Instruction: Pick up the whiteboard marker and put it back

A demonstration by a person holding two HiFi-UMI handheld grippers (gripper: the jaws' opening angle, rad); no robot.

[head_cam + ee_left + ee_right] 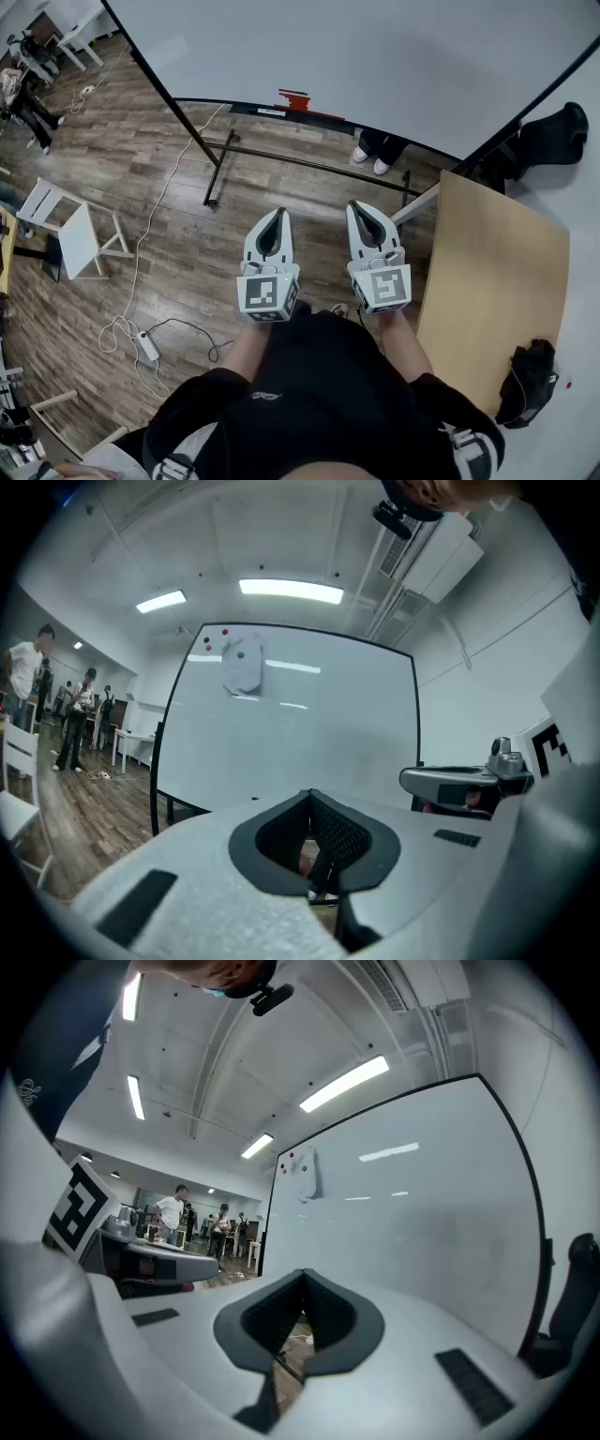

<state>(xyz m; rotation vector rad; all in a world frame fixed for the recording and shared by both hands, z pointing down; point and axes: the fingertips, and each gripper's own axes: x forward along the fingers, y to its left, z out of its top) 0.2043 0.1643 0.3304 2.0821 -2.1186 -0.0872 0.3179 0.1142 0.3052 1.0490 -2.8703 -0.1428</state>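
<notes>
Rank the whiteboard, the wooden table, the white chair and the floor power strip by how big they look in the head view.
1. whiteboard, largest
2. wooden table
3. white chair
4. power strip, smallest

The wooden table stands nearer the camera than the floor items, which enlarges it.

Count: 2 grippers, left gripper [277,217] and right gripper [360,208]. 1 whiteboard [375,56] carrying 3 magnets [223,632] and 1 eraser [242,675]. Also 1 table [487,281], 1 bag [530,380], 1 power strip [148,347] and 1 pair of shoes [370,159].
</notes>
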